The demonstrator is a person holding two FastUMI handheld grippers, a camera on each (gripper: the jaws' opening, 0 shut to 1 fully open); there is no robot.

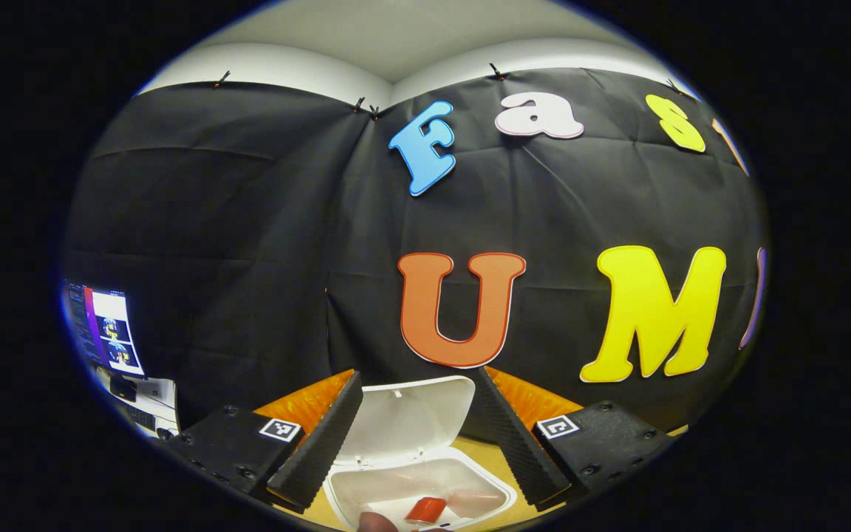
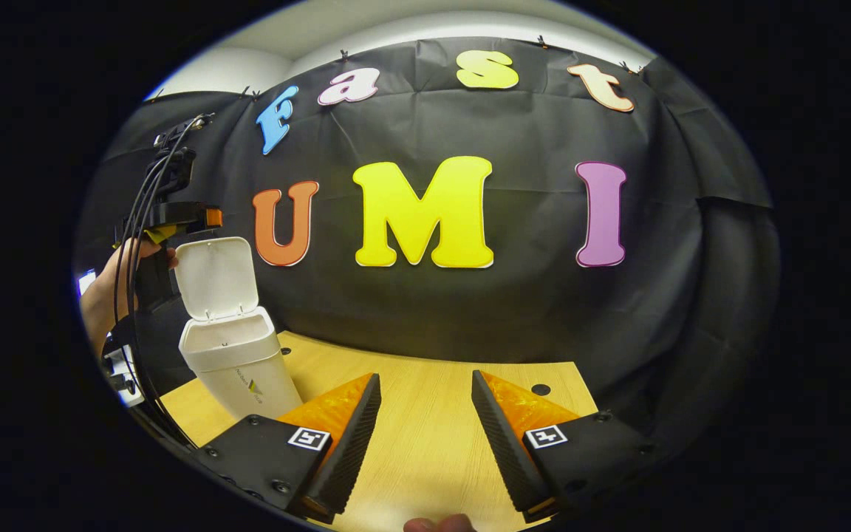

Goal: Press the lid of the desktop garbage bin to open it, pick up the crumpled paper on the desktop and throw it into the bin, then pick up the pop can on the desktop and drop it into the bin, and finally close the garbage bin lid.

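The bin [image 2: 237, 362] is a small white plastic tub w/ tapering walls, narrower at the base, standing upright on the desk [image 2: 433, 436] near its left-rear part in the right gripper view, close to the black cloth wall. There's a small mark on its front wall, too small to make out. Its lid [image 2: 216, 277] is flipped up, hinged at the back, standing roughly vertical above the rim; rounded corners, plain white inside.

In the left gripper view I'm looking down into the bin's mouth [image 1: 418, 488]: lid [image 1: 411, 417] stands open behind it, and inside lies the pop can [image 1: 425, 509], red-orange, on its side low in the tub. Something pale lies beside it inside, can't tell what. A fingertip [image 1: 377, 523] pokes in at the bottom edge.

My left hand-held gripper [image 1: 417, 432] hangs just above the bin opening, fingers spread apart w/ nothing between them, the lid showing in the gap.

My right hand-held gripper [image 2: 425, 425] is over bare desk, well apart from the bin, fingers also wide apart, holding nothing. From there the left hand-held gripper [image 2: 174, 214] shows behind the lid, w/ cables running down and a hand [image 2: 119, 284] gripping it.

A monitor [image 1: 104, 329] sits at far left in the left gripper view.
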